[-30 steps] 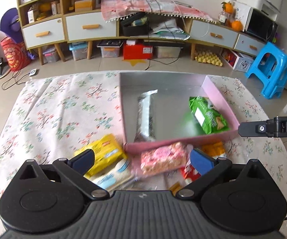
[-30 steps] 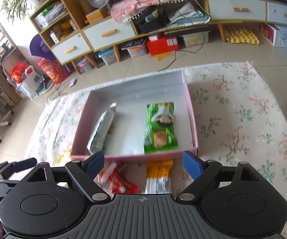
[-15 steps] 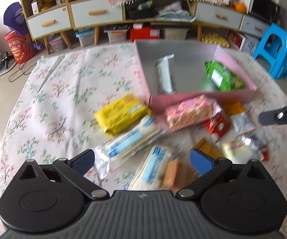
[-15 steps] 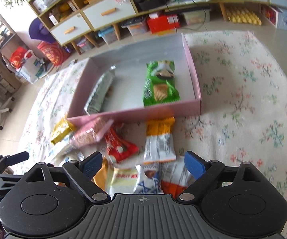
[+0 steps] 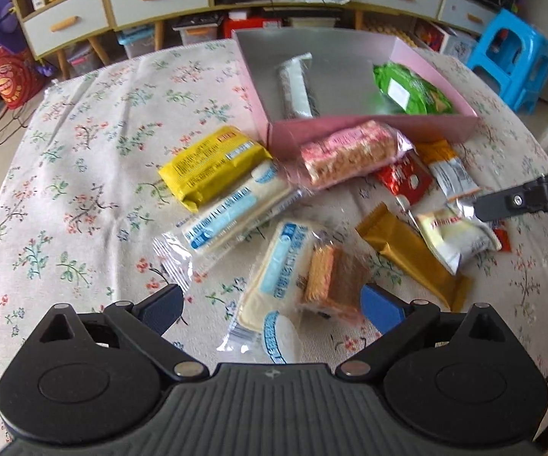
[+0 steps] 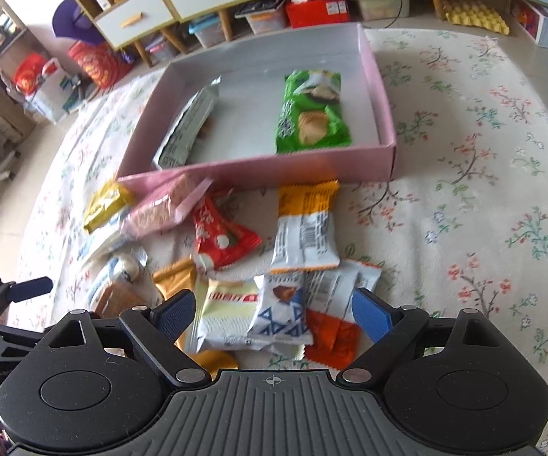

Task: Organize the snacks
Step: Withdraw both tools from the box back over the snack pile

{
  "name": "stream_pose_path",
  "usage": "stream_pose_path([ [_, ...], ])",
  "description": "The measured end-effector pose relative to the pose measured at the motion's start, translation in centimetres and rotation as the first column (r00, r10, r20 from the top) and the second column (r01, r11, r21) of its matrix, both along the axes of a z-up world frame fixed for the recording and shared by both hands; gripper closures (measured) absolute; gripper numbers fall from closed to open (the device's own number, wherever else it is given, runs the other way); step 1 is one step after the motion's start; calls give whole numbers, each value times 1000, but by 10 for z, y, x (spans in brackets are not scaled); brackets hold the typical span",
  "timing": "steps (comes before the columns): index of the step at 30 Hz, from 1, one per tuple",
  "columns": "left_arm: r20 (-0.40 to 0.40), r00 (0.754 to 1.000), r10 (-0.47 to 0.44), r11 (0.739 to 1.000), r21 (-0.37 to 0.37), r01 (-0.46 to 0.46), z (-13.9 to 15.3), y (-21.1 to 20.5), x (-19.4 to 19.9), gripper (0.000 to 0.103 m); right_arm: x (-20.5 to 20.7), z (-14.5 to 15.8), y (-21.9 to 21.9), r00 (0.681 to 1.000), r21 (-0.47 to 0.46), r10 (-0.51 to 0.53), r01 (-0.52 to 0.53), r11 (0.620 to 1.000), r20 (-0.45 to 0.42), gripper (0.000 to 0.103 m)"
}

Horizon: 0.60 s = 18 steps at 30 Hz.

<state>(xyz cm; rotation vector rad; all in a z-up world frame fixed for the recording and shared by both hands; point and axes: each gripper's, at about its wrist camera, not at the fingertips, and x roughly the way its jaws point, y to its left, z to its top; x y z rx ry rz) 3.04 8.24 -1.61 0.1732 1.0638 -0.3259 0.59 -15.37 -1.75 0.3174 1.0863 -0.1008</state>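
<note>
Both claws have tipped downward since a second ago; the pile of loose snacks, then mostly hidden below the frame edge, now fills the view ahead of each.

Left claw (image 5: 270, 304): jaws wide, nothing gripped. Between its fingers lie a white-and-blue cracker pack (image 5: 274, 285) and a clear-wrapped wafer pack (image 5: 331, 281). Ahead and slightly left: a second white-and-blue pack (image 5: 232, 212), then a yellow biscuit pack (image 5: 213, 163). Straight ahead: a pink-wrapped rice cake (image 5: 350, 152) leaning on the front wall of the pink box (image 5: 369, 129). Ahead right: a gold bar (image 5: 407, 254).

Right claw (image 6: 272, 313): jaws wide, holding nothing. Between its fingers: a cream packet (image 6: 224, 311), a white packet with blue triangles (image 6: 281, 315) and an orange-ended packet (image 6: 331, 334). Ahead: a red packet (image 6: 220, 235) and an orange-and-white packet (image 6: 306, 228), both just short of the box.

Inside the box: a silver bar (image 6: 186, 129) on the left, a green chip bag (image 6: 312, 114) on the right.

All rests on a floral-clothed surface (image 6: 483, 190).
</note>
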Motion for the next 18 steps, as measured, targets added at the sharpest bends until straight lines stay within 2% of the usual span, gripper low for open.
stream_pose_path([
  [5,-37,998,-43,998,34,44,-10,-4,-2,11,3,-9,0,999,-1,-10,10,1000,-35,12],
  [12,-46,997,-59,998,25,60,-14,-3,0,16,3,-16,-6,998,-3,-38,38,999,-48,14],
  [16,-52,996,-74,997,8,75,-15,-1,2,20,2,-17,-6,998,-28,-45,44,999,-44,24],
  [18,-56,995,-81,997,0,81,-15,0,3,26,2,-16,-5,998,-53,-43,41,998,-39,31],
])
